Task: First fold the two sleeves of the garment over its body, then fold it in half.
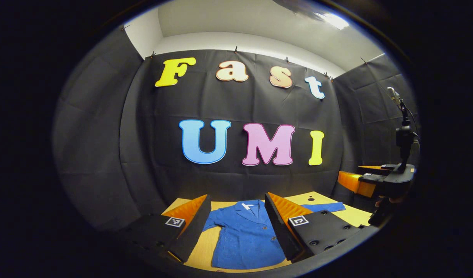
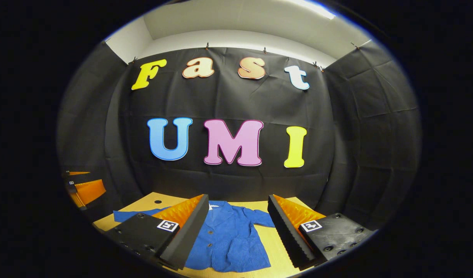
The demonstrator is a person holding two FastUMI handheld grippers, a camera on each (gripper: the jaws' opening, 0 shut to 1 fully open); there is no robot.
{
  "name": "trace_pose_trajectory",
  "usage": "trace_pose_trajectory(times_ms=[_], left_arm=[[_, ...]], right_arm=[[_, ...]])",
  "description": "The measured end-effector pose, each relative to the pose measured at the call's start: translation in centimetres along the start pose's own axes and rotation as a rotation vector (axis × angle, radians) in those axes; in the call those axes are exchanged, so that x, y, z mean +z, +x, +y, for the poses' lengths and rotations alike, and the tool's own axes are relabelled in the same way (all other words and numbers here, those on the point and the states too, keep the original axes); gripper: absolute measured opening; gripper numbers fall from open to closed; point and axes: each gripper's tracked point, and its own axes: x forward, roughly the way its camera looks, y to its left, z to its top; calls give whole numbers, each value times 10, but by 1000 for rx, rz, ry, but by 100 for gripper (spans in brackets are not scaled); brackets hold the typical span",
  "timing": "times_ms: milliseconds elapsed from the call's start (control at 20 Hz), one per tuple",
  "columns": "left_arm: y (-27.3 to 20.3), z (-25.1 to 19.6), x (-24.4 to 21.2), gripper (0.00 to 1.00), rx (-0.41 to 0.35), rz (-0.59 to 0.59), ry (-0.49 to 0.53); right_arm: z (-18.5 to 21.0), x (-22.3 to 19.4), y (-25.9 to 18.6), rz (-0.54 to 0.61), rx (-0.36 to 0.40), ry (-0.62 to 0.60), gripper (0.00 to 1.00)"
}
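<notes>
A blue ribbed-fabric jacket (image 1: 242, 235) lies flat on the tan wooden table (image 1: 352, 214) at lower centre, collar toward the far wall, long axis running away from the cameras. Its 2 sleeves are spread sideways. The left gripper (image 1: 236, 227) and right gripper (image 2: 236, 227) hover spread wide above it, gripping nothing.

One blue garment (image 1: 242, 235), one table (image 1: 356, 216), apparently two grippers (image 1: 236, 227).

A staged recording booth rather than a home: black cloth walls (image 2: 360, 127) clipped up under a white ceiling (image 2: 236, 23) enclose a small pale wooden bench (image 1: 333, 202), with a black camera stand (image 1: 404, 143) at the right edge.
</notes>
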Motion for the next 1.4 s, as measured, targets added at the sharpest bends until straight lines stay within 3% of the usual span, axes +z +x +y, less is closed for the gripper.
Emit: trace_pose_trajectory(times_ms=[50,200,400,600,800,1100,1250,1400], left_arm=[[9,0,1,80,12,14,2],[32,-5,15,80,28,6,-25],[53,-9,24,80,62,7,16],[68,-28,24,80,64,27,44],[86,-45,23,80,97,41,33],[123,-91,16,80,63,80,36],[142,-116,20,80,31,73,58],[158,-138,20,80,-1,74,66]], right_arm=[[-3,-4,11,10,-1,1,98],[-16,-25,48,44,-2,-16,98],[-43,-64,93,123,-10,-27,98],[-80,-114,137,259,-33,-36,98],[-142,-150,169,347,-130,-49,97],[-256,-235,190,546,-300,-130,98],[-303,-272,194,650,-390,-102,98],[-350,-289,203,677,-470,-93,98]])
